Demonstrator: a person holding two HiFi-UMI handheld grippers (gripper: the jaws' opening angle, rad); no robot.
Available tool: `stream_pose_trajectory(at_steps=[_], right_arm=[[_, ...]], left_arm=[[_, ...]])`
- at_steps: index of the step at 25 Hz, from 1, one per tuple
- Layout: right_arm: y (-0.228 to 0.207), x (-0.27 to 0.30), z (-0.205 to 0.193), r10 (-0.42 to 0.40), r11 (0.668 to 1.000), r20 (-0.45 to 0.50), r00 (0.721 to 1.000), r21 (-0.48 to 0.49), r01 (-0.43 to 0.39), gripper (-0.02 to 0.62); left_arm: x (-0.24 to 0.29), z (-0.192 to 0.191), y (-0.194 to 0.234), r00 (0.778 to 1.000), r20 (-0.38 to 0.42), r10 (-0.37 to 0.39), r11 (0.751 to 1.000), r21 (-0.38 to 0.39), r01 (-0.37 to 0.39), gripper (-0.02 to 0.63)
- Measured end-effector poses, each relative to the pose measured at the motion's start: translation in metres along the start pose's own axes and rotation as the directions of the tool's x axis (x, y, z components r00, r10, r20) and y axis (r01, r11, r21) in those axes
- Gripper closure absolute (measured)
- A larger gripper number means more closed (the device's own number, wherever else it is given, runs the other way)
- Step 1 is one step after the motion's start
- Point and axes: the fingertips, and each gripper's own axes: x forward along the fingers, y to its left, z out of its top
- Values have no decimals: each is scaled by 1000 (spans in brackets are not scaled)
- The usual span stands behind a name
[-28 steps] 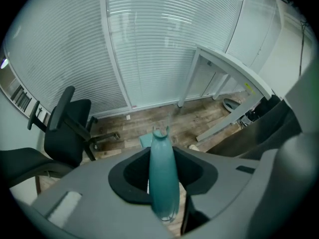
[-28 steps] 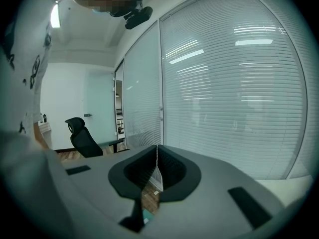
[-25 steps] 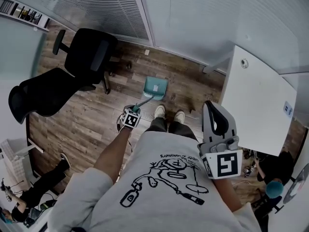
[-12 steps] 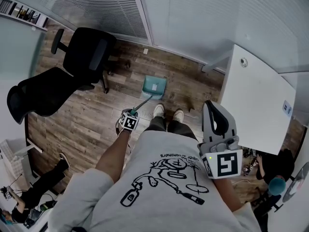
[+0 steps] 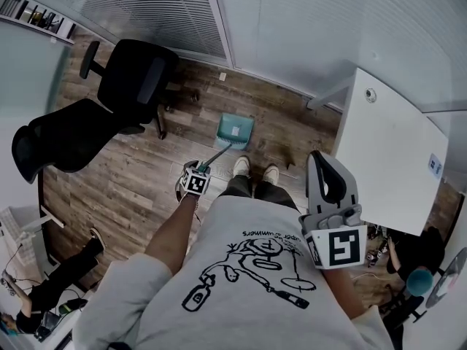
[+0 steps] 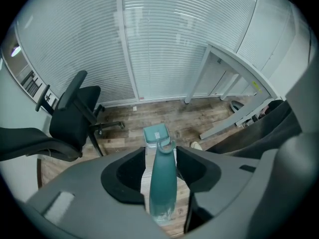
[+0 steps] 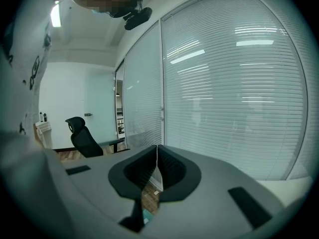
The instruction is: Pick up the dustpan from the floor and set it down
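Observation:
A teal dustpan [image 5: 235,129] rests on the wood floor in front of the person's shoes, and its long handle [image 5: 214,155] slants up toward my left gripper [image 5: 206,168]. In the left gripper view the handle [image 6: 163,183] runs up between the jaws with the pan [image 6: 156,134] beyond it. My left gripper [image 6: 162,156] has just been opening; a thin gap shows beside the handle, so the pads no longer press on it. My right gripper [image 5: 326,181] hangs at the person's right side, away from the dustpan. Its jaws [image 7: 157,171] meet on a line with nothing between them.
Two black office chairs [image 5: 135,79] [image 5: 58,133] stand to the left on the floor. A white desk [image 5: 387,159] is at the right, and a glass wall with blinds [image 5: 292,28] runs behind the dustpan. Another person [image 5: 51,283] sits low at the left.

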Motion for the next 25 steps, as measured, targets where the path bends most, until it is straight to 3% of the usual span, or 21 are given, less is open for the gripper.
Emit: stream_pose_trajectory(at_steps=[9, 13, 20, 25], right_arm=[[-2, 4, -2, 15, 1000, 15, 1000, 24, -16, 589], [-2, 5, -1, 24, 999, 27, 999, 34, -25, 589], [-3, 10, 4, 33, 999, 48, 998, 42, -35, 589], [-10, 9, 9, 23, 999, 57, 998, 37, -25, 589]], left_arm=[[-29, 23, 3, 992, 124, 31, 999, -18, -29, 396], [-59, 52, 4, 970, 237, 59, 998, -48, -49, 396], [-136, 137, -4, 881, 468, 65, 997, -65, -39, 399], [-204, 203, -22, 777, 629, 24, 999, -32, -6, 422]])
